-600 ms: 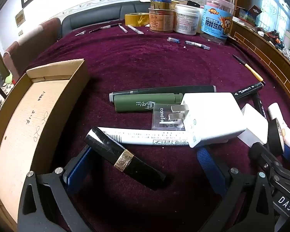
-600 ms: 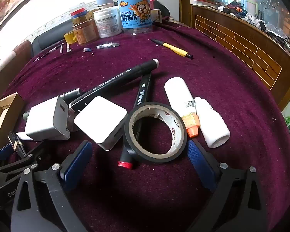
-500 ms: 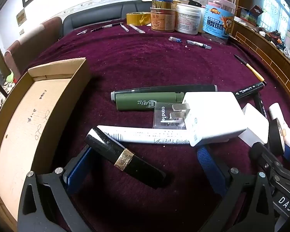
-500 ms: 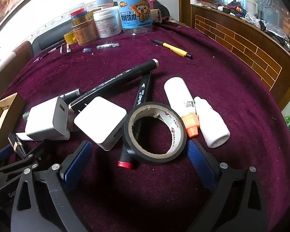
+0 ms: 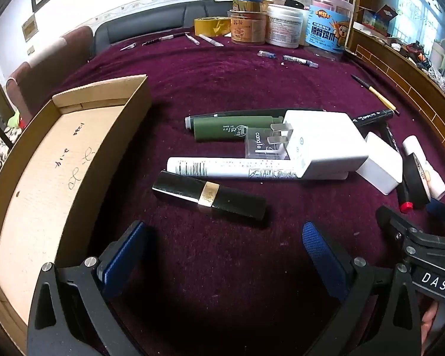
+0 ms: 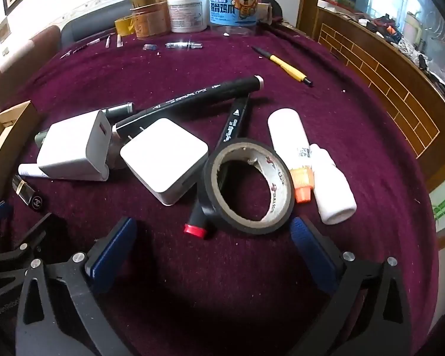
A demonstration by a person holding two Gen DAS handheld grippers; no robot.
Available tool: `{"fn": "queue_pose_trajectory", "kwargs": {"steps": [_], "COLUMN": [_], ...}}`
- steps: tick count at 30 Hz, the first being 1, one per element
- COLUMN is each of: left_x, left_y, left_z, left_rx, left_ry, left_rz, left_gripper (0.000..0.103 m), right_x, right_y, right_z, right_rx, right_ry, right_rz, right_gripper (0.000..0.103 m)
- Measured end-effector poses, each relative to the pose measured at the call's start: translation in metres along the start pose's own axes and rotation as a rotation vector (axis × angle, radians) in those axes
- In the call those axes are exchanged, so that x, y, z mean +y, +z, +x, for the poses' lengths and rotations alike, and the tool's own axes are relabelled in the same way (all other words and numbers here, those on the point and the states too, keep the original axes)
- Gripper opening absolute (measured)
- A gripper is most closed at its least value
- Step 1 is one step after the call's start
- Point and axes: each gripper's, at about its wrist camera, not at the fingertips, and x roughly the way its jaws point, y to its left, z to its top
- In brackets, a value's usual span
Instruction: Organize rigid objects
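In the left wrist view a black lipstick (image 5: 207,197) with a gold band lies just beyond my left gripper (image 5: 222,237), which stands open and empty. Behind it lie a white tube pen (image 5: 237,172), a green pen case (image 5: 228,129), a clear small box (image 5: 261,148) and a white charger (image 5: 323,145). In the right wrist view my right gripper (image 6: 212,231) is open and empty, just short of a black tape roll (image 6: 210,195). The roll rests on a red-capped marker (image 6: 233,124). A square white charger (image 6: 163,157) and two white bottles (image 6: 287,136) flank it.
An open cardboard box (image 5: 115,136) stands at the left on the purple cloth. Jars (image 5: 326,26), a yellow tape roll (image 5: 210,26) and loose pens line the far edge. A yellow pen (image 6: 284,66) lies far right. A wooden ledge (image 6: 385,83) borders the right.
My left gripper has drawn back from the lipstick, which earlier lay between its fingertips and now lies beyond them. The right gripper's view has barely shifted.
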Motion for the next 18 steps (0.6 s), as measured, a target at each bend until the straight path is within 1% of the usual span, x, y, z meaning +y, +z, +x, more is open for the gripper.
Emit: {"fn": "queue_pose_trajectory", "kwargs": {"steps": [6,10,12,14,16,18], "left_x": [-0.001,-0.002,-0.001,-0.001,-0.001,-0.001], "left_y": [0.001,0.000,0.000,0.001,0.000,0.001], "left_z": [0.000,-0.001,-0.001,0.000,0.000,0.000], "left_rx": [0.002,0.002,0.004,0.005,0.004,0.006], "left_ry": [0.011,0.006,0.001,-0.002,0.003,0.004], "left_rz": [0.005,0.001,0.001,0.001,0.001,0.003], "left_gripper": [0.102,0.102,0.102,0.102,0.102,0.102], "right_x": [-0.001,-0.001,-0.001,0.000,0.001,-0.003], "right_y": [-0.006,-0.008,-0.013,-0.020,-0.026,-0.029], "right_z": [-0.005,-0.005,-0.010,-0.021,-0.041,-0.066], "right_rx": [0.005,0.009,0.000,-0.036,-0.120,-0.206], "right_ry": [0.005,0.011,-0.009,-0.064,-0.077,-0.076], "right_rz": [0.005,-0.021,-0.020,-0.031,-0.037,-0.016], "right_gripper": [0.103,0.103,0.103,0.103,0.103,0.103]}}
